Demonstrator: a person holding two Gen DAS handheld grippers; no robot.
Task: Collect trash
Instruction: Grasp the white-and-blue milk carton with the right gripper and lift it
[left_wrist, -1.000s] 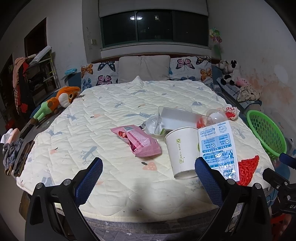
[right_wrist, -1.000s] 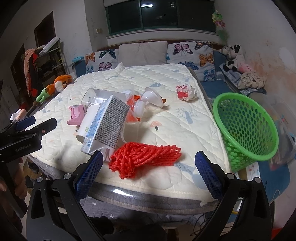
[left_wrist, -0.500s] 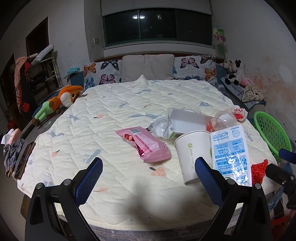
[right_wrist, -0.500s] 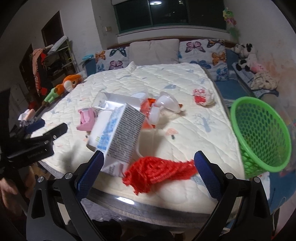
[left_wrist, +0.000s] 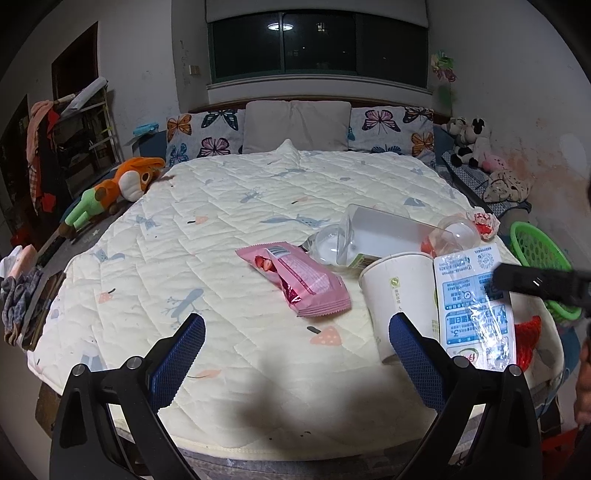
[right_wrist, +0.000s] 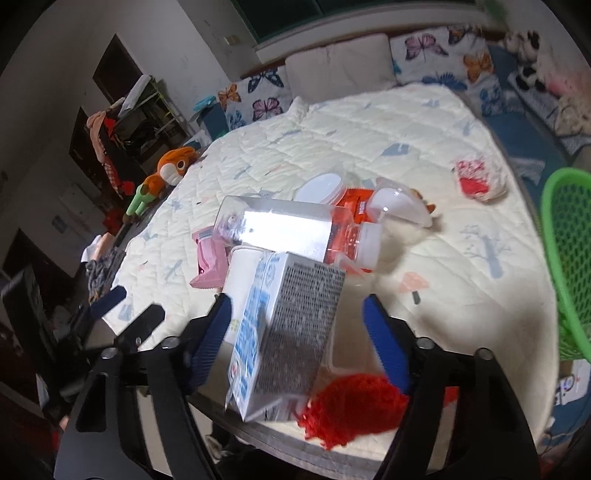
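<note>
Trash lies on the bed's right half: a pink snack wrapper (left_wrist: 295, 277), a white paper cup (left_wrist: 399, 295), a blue-white milk carton (left_wrist: 472, 306), a clear plastic box (left_wrist: 384, 232), a red mesh net (left_wrist: 526, 339) and a crumpled red-white wrapper (left_wrist: 485, 221). My left gripper (left_wrist: 295, 354) is open above the near edge, left of the cup. My right gripper (right_wrist: 299, 336) is open, its jaws on either side of the milk carton (right_wrist: 288, 332), with the red net (right_wrist: 354, 410) just below. The green basket (right_wrist: 569, 258) stands at the right.
The quilted bed (left_wrist: 221, 206) fills the view, with pillows (left_wrist: 295, 125) at the head. An orange plush toy (left_wrist: 114, 192) lies at the left edge. Soft toys (left_wrist: 476, 144) sit on a bench at the right. A cluttered rack (left_wrist: 66, 140) stands at the left.
My right gripper has moved forward and left over the bed, so the milk carton now sits between its fingers. My left gripper has shifted slightly forward.
</note>
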